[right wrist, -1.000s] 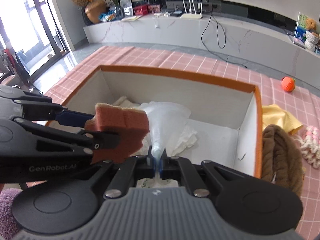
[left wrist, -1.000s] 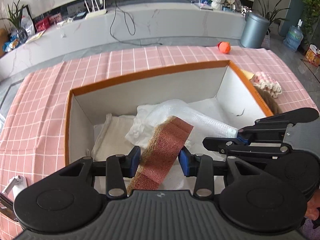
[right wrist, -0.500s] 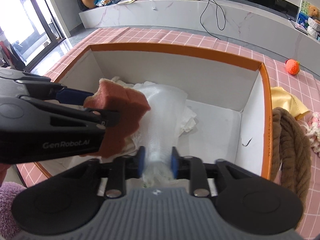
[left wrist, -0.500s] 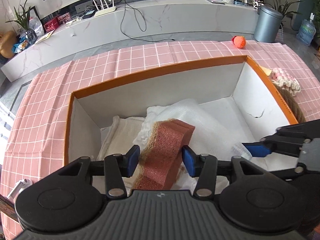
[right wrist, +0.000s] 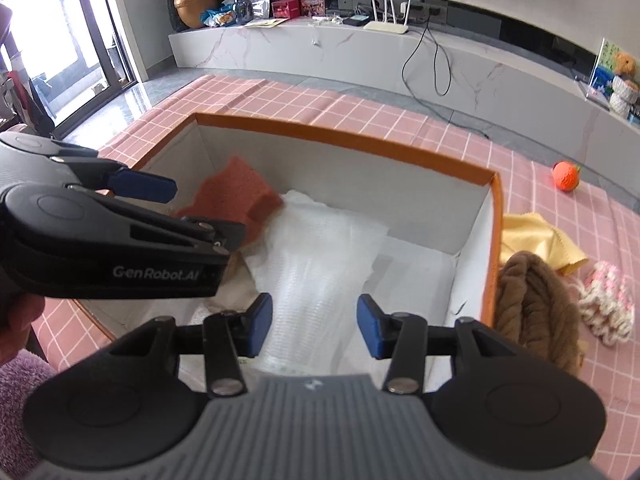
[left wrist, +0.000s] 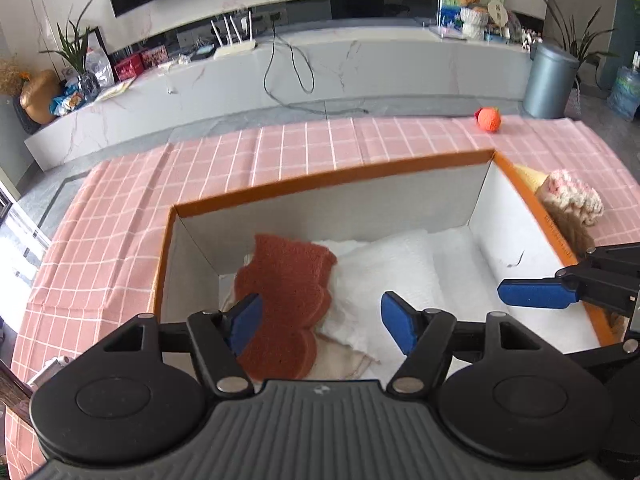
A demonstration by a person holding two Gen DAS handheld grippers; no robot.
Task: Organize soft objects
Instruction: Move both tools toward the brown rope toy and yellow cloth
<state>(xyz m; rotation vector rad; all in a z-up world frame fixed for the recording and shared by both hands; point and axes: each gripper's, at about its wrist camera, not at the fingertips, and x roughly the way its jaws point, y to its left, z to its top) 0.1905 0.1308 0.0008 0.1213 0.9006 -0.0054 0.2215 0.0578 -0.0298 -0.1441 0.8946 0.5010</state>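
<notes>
While both grippers hang above the orange-rimmed box, the left gripper has its fingers spread, and the right gripper is likewise spread, neither gripping anything. Inside the box, the reddish-brown sponge lies at the left end, partly over a white plastic bag. A brown rope coil sits just outside the box's right wall.

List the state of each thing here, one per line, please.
Left tool: open, empty.
Right tool: open, empty.
Sponge: released, lying in box.
Bubble wrap: released, lying in box.
Box: open, no lid.
Rope: coiled, outside box.
</notes>
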